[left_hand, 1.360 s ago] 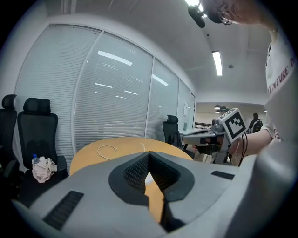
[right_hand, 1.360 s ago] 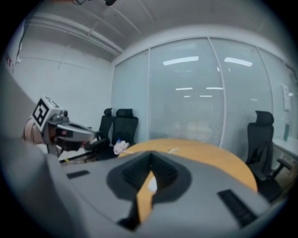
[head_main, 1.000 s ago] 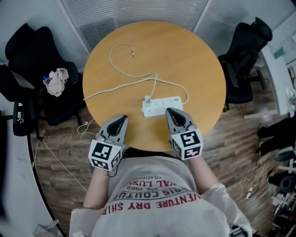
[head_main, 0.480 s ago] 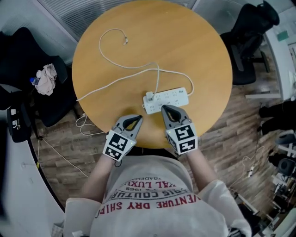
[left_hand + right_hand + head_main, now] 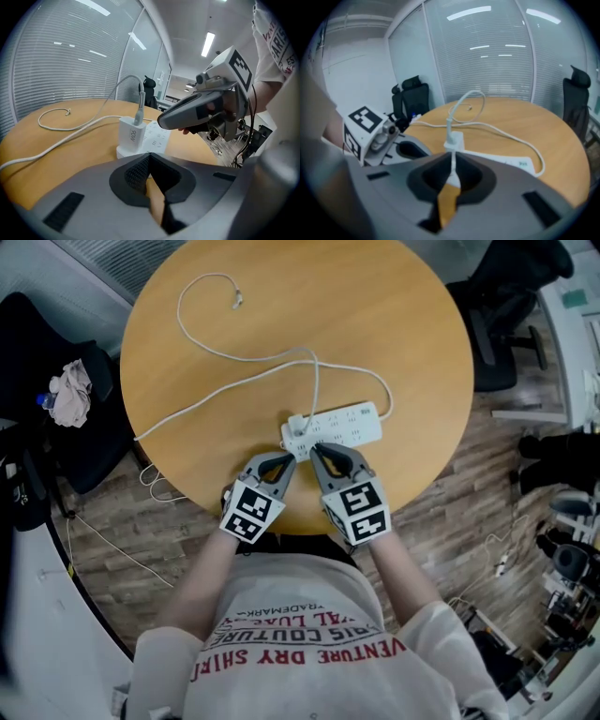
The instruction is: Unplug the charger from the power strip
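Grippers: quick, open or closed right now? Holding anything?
Left gripper: closed, holding nothing.
Right gripper: closed, holding nothing.

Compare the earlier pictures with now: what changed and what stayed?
The left tongs and right tongs moved forward across the table toward the charger on the power strip, both shut and empty. The charger stays plugged in; the strip lies unmoved.

Charger (image 5: pixel 131 136) reads "90W"; shirt (image 5: pixel 309 652), upside down: "VENTURE DRY" & "TRADEMARK".
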Motion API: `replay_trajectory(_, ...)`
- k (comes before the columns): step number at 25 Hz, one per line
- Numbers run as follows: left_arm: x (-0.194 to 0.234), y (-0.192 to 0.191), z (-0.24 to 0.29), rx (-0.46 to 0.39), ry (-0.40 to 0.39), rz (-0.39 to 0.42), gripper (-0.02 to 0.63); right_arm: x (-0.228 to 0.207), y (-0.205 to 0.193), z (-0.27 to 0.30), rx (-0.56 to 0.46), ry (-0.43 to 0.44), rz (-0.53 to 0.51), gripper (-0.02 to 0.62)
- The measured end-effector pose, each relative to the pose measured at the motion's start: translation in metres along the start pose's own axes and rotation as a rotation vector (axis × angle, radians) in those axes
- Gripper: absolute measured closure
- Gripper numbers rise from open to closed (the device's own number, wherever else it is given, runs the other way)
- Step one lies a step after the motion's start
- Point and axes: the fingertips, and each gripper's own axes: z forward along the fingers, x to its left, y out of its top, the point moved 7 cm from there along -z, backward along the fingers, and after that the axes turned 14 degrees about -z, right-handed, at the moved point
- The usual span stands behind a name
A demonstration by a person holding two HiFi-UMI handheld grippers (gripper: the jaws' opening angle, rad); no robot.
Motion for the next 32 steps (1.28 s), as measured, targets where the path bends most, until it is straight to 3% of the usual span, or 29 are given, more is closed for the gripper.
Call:
replay_trajectory(1, 0.000, -0.001, 0.004, 0.008, 0.000, -0.004, 0.575, 0.000, 0.001, 0.002, 0.004, 0.006, 0.002, 0.564)
replay_trajectory(3, -0.001, -0.003, 0.012, 0.020, 0.002, -0.015, 0.575, 0.002, 0.002, 0.005, 0.010, 0.019, 0.005, 0.447)
replay_trajectory(8, -0.003, -0.001, 0.017, 0.025, -0.003, -0.047, 0.575, 0.001, 0.007, 0.013, 0.025, 0.005, 0.011, 0.370)
replay_trajectory(20, -0.001, -0.002, 0.016, 0.010, -0.018, -0.110, 0.575, -0.006, 0.017, 0.061, 0.218, 0.012, 0.055, 0.365)
replay_trajectory(22, -0.001, -0.002, 0.016, 0.006, -0.023, -0.117, 0.575, -0.006, 0.018, 0.063, 0.246, 0.000, 0.060, 0.406)
replay_trajectory(27, 0.001, -0.003, 0.015, -0.007, -0.034, -0.142, 0.575, -0.004, 0.020, 0.064, 0.290, -0.016, 0.051, 0.419)
replay_trajectory(32, 0.005, -0.004, 0.015, -0.013, -0.055, -0.250, 0.576, -0.003, 0.022, 0.064, 0.330, -0.029, 0.060, 0.426)
